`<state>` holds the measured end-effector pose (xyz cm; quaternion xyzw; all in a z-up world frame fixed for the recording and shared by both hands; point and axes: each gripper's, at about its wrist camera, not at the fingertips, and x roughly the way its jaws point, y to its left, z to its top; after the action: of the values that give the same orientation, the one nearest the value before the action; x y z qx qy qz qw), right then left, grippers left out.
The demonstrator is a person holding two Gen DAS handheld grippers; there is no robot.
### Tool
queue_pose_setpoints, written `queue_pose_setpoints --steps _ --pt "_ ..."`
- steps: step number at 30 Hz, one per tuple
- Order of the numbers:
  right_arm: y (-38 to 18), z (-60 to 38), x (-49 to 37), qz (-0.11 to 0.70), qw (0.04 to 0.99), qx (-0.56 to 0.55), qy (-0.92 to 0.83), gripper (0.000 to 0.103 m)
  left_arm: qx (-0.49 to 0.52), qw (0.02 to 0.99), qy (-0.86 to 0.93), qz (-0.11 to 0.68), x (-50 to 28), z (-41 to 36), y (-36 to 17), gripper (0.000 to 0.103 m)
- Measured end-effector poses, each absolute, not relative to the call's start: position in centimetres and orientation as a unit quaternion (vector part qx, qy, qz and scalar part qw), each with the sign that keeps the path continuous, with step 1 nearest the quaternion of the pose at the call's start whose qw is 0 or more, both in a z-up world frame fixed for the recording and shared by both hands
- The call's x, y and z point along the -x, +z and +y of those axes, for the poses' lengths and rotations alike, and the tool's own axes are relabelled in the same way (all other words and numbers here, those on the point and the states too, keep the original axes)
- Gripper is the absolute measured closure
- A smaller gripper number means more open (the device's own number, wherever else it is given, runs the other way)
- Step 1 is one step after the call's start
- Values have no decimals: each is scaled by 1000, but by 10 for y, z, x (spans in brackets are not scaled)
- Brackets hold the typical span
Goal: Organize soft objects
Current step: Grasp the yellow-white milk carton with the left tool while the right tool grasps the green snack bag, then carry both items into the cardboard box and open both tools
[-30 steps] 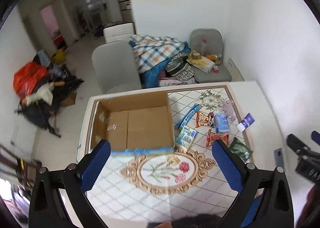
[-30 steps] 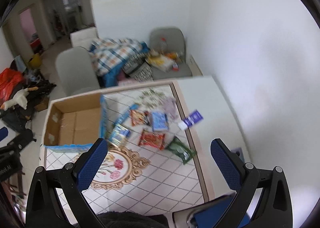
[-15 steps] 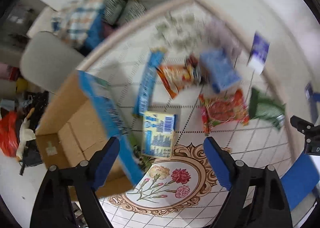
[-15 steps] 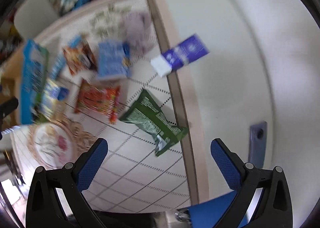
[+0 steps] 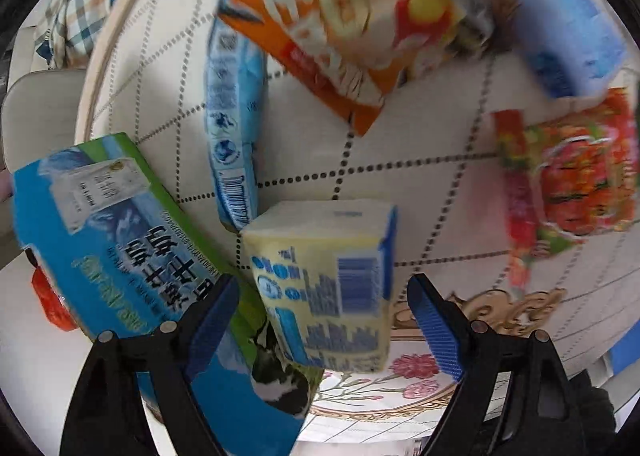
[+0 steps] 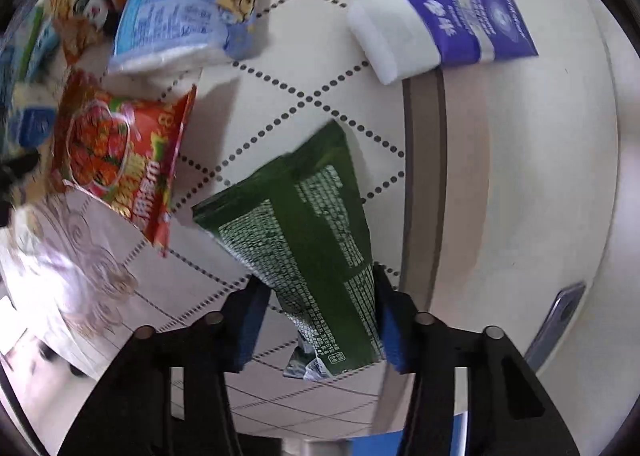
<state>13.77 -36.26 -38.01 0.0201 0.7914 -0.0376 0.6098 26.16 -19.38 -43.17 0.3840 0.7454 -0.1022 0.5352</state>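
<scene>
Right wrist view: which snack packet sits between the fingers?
The dark green packet, lying between the right gripper's fingers; the red packet lies off to the left.

A pale chair (image 5: 36,104) and plaid blanket (image 5: 80,16) sit beyond the patterned table (image 5: 400,184).

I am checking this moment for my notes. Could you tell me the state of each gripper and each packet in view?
left gripper: open, fingers either side of the tissue pack, not clamped.
yellow tissue pack: lying on the table, ungripped.
right gripper: closing on the green bag, contact unclear.
green snack bag: flat, printed back up.
red snack bag: flat, untouched.
purple tissue pack: lying across the table border.
milk carton box: flap beside the left finger.
</scene>
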Motion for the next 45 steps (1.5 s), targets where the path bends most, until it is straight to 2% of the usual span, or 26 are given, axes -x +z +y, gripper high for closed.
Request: queue_pose_setpoints --steps 2,3,4,5,12,18,23,27,33,38,41,45 --pt "-378 -362 -134 787 614 -34 -43 57 -377 535 -101 750 -265 -192 -441 18" --pt "-376 -364 -131 786 615 -43 -50 59 -369 538 -99 751 -265 -190 -444 21" --pt "-374 -365 -129 784 616 -52 -58 61 -358 541 -100 754 -263 -188 -445 36" --pt "-373 -370 -126 780 618 -71 -68 61 -343 546 -98 758 -263 -186 -444 38" --pt "-371 -410 -104 743 630 -185 -129 63 -166 588 -89 787 -245 -178 -427 37" --pt "-402 -421 -104 751 618 -201 -113 56 -104 585 -85 800 -218 -168 -450 39" --pt "-419 -427 -111 760 610 -197 -111 58 -106 610 -90 780 -189 -152 -459 43" --pt "-427 -411 -109 751 622 -184 -120 68 -93 636 -83 762 -176 -144 -421 43" --pt "-394 -390 -96 728 655 -174 -105 70 -45 686 -96 720 -124 -122 -336 43" --pt "-337 -338 -98 705 691 -158 -35 70 12 730 -92 677 -100 -74 -251 43" --pt "-291 -289 -118 691 704 -161 18 70 35 746 -75 661 -129 -46 -197 43" --pt "-221 -222 -145 668 724 -151 85 70 64 761 -48 644 -161 19 -170 43"
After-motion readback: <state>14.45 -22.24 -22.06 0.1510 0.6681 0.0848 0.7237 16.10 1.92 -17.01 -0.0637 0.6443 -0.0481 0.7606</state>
